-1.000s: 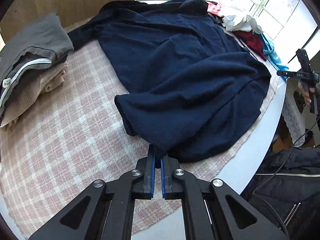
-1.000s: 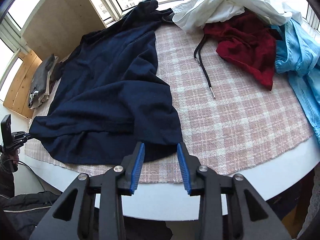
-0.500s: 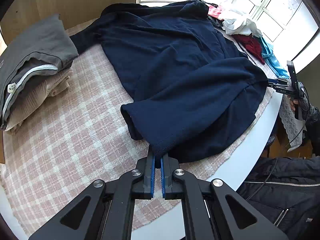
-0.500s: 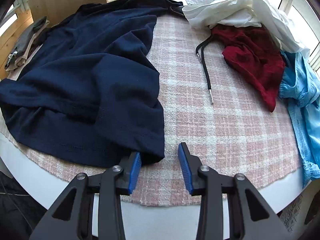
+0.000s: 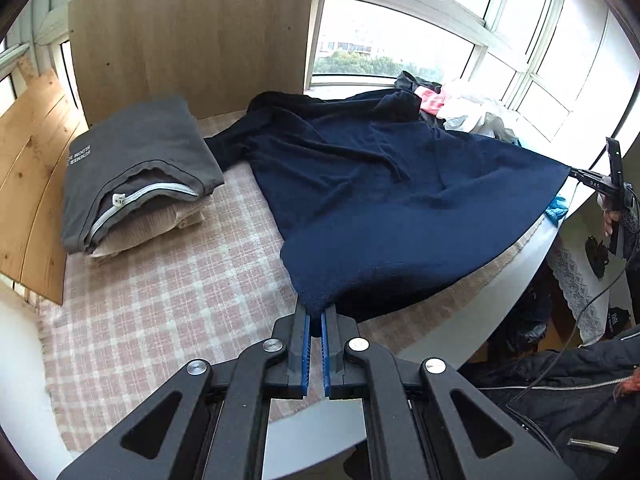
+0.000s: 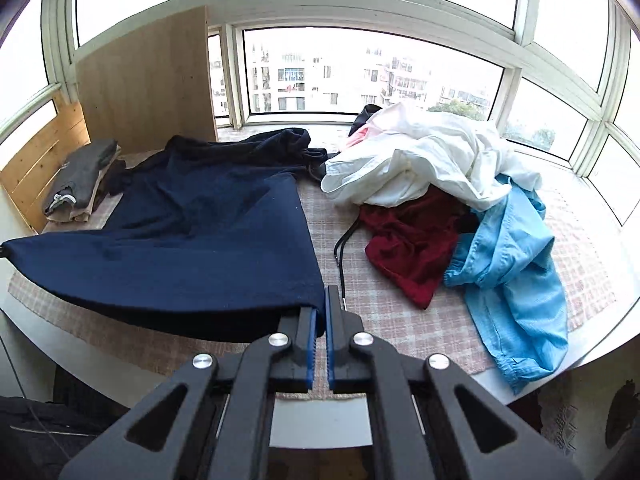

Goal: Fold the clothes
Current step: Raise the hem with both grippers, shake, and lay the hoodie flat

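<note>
A navy blue garment [image 5: 380,192] [image 6: 192,236] lies across the round table, its near hem lifted and stretched taut between my two grippers. My left gripper [image 5: 315,312] is shut on one hem corner. My right gripper [image 6: 321,312] is shut on the other corner; in the left wrist view the right gripper [image 5: 576,174] shows at the far right, pulling the cloth tight. The garment's far part still rests on the pink checked tablecloth [image 5: 160,288].
A folded grey and beige stack [image 5: 132,172] sits at the left by wooden boards [image 5: 28,168]. A heap of white [image 6: 424,156], dark red [image 6: 408,248] and light blue [image 6: 516,280] clothes fills the right side. A black cord [image 6: 342,252] lies beside it. Windows stand behind.
The right gripper closed on the navy hem corner. Both grippers rose, lifting the near hem off the table and stretching it between them.
</note>
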`<state>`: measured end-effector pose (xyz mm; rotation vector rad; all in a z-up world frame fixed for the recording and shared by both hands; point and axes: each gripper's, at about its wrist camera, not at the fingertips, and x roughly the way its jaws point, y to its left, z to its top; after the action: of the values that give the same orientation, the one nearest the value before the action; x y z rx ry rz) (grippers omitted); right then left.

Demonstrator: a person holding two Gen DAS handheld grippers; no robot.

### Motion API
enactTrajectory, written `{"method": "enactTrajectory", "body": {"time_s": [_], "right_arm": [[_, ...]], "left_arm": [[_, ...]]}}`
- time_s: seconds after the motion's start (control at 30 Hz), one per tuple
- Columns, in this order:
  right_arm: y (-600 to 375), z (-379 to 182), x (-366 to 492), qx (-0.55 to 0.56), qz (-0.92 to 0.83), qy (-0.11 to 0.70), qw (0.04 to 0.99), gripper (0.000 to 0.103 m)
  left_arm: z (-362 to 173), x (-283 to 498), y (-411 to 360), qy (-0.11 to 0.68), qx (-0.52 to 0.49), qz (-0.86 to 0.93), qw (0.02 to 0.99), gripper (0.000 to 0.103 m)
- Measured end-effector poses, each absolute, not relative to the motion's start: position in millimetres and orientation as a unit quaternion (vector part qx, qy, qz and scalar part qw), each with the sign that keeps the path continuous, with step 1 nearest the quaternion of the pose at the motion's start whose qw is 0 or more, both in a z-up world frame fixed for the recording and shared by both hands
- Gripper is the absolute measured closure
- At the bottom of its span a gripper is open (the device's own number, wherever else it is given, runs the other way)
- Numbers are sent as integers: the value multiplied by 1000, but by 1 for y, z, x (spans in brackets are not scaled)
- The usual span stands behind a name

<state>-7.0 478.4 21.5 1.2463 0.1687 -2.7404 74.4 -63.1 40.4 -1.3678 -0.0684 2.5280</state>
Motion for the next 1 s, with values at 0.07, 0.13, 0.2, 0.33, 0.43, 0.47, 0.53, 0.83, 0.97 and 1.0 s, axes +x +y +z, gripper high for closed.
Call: {"method": "enactTrajectory", "body": {"time_s": [0.07, 0.13, 0.2, 0.33, 0.43, 0.47, 0.53, 0.83, 0.97, 1.0], "right_arm": [[489, 8, 9, 430, -899, 52, 60, 99], [508, -22, 17, 471, -880, 16, 60, 99], [521, -54, 21, 506, -861, -7, 59, 99], [534, -90, 21, 541, -838, -21, 70, 99], [534, -78, 12, 528, -844, -27, 86, 99], [532, -70, 6, 519, -850, -24, 90, 99], [529, -54, -17, 503, -858, -28, 98, 99], [468, 161, -230, 353, -930, -20, 98, 99], [451, 323, -217, 244, -966, 25, 80, 100], [454, 351, -205, 226, -971, 31, 76, 99]], "left_arm": [[33, 100, -58, -39, -479, 868, 120, 100], [8, 119, -51, -73, -504, 853, 112, 100], [-22, 137, -42, -100, -531, 835, 105, 100], [-75, 155, -23, -141, -577, 799, 94, 100], [-78, 157, -16, -153, -577, 797, 90, 100], [-73, 155, -16, -155, -572, 801, 89, 100], [-54, 141, -19, -152, -552, 815, 86, 100], [110, -99, -61, -92, -443, 887, 96, 100], [287, -142, -65, -32, -327, 942, 72, 100], [327, -133, -64, -17, -296, 953, 70, 100]]}}
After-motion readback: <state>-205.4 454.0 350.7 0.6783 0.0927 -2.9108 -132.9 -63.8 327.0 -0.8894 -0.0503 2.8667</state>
